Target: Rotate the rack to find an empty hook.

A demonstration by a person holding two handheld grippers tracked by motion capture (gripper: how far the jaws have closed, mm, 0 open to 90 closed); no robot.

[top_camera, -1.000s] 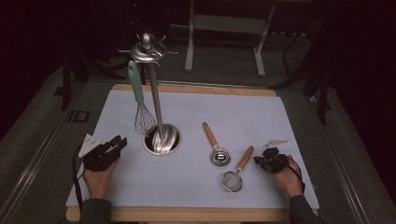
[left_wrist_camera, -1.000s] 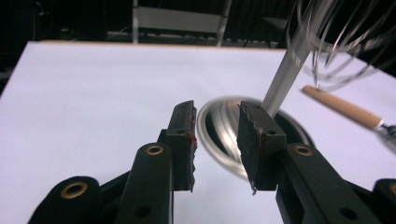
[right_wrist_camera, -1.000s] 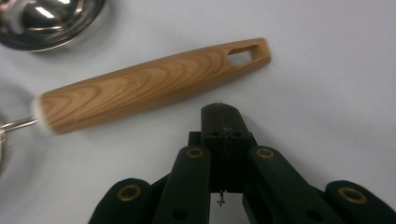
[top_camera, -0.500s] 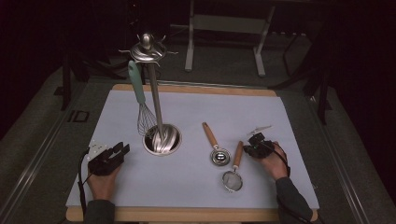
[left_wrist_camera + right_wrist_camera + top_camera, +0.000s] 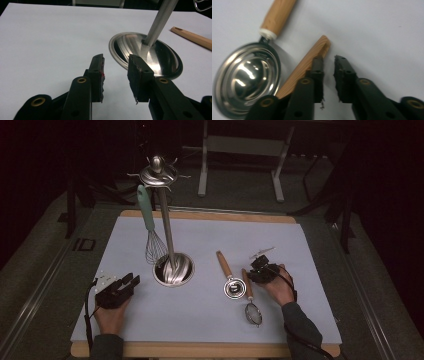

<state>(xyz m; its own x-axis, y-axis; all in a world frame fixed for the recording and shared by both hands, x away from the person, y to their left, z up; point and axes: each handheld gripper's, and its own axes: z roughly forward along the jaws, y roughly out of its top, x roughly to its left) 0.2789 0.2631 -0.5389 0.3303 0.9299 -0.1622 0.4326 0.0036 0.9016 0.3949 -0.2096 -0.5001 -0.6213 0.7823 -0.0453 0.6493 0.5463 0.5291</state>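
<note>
My right gripper point(image 5: 259, 269) has just been opening. Its jaws now stand partly apart with nothing between them. In the right gripper view the strainer handle point(image 5: 305, 65) lies just outside the left jaw, its wooden end beside that jaw's tip, and I cannot tell whether it touches. I judge this as the approach to a pick-up of the strainer point(image 5: 250, 300): jaws readied, not yet astride the handle, so the grasp is not yet made.

The strainer lies flat on the white mat point(image 5: 310, 270), mesh bowl toward my side, handle pointing away, just right of the scoop point(image 5: 231, 282). The stand point(image 5: 169, 240) rises from its round steel base left of both, with the whisk point(image 5: 150, 230) hanging from its top ring.

My left gripper point(image 5: 120, 287) rests on the mat near the base point(image 5: 145, 53), jaws wide apart and empty.

Against the earlier frames:
- A second ago the right hand lay near the mat's right edge, well clear of the strainer. It has since moved in toward the centre and now sits at the handle's far end.
- The left hand has barely shifted.
- Stand, whisk, scoop and strainer lie as they did.
</note>
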